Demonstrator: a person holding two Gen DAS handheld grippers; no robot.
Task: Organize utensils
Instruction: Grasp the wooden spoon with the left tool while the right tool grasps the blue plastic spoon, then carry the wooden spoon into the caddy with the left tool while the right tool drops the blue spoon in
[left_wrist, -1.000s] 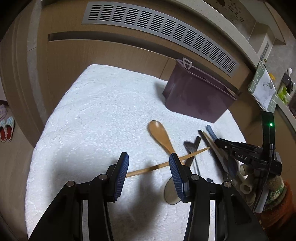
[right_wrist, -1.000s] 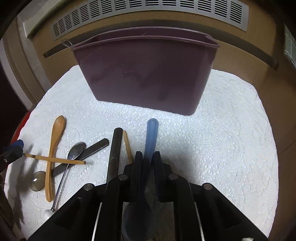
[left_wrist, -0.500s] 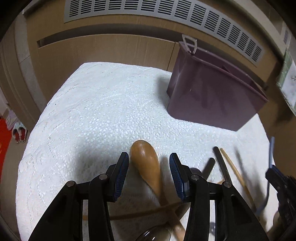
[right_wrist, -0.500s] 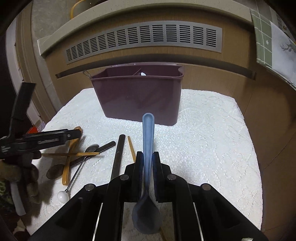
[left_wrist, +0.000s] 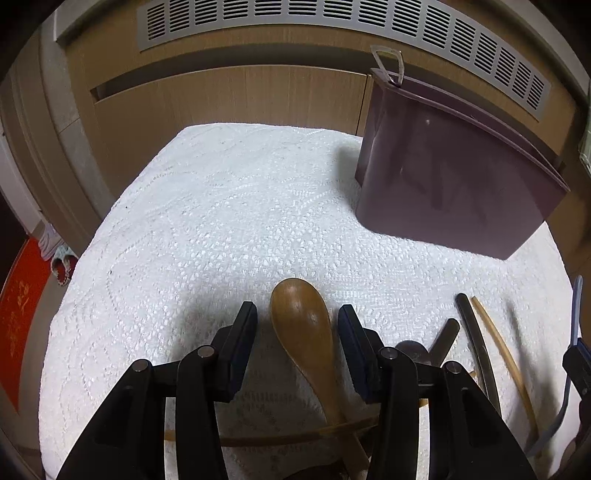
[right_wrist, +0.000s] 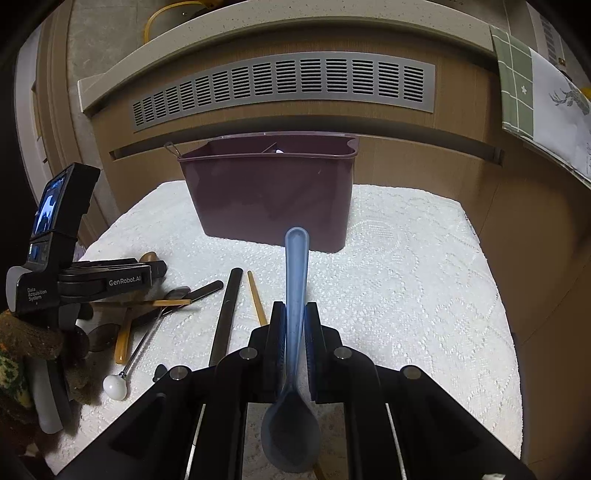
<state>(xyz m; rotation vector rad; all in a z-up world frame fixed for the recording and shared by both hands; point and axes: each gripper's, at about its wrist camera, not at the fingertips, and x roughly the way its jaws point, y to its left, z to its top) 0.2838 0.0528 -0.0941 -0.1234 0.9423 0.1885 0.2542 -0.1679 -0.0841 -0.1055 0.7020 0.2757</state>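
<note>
Blue spoon (right_wrist: 296, 280) is now riding clear of cloth, R gripper (right_wrist: 294, 332) clamping its handle, aiming 12 o'clock at bin (right_wrist: 269, 199). L gripper (left_wrist: 297, 332), jaws apart, has dropped to straddle wooden spoon (left_wrist: 301, 317): next pick.

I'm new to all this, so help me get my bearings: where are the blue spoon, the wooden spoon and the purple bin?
blue spoon (right_wrist: 296, 280), right wrist view, on its handle.
wooden spoon (left_wrist: 301, 317), left wrist view, on its bowl.
purple bin (right_wrist: 269, 199), right wrist view, on its front wall.

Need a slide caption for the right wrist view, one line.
Right gripper shut on the translucent blue plastic spoon, handle pointing toward the maroon plastic utensil caddy on the white lace tablecloth.
</note>
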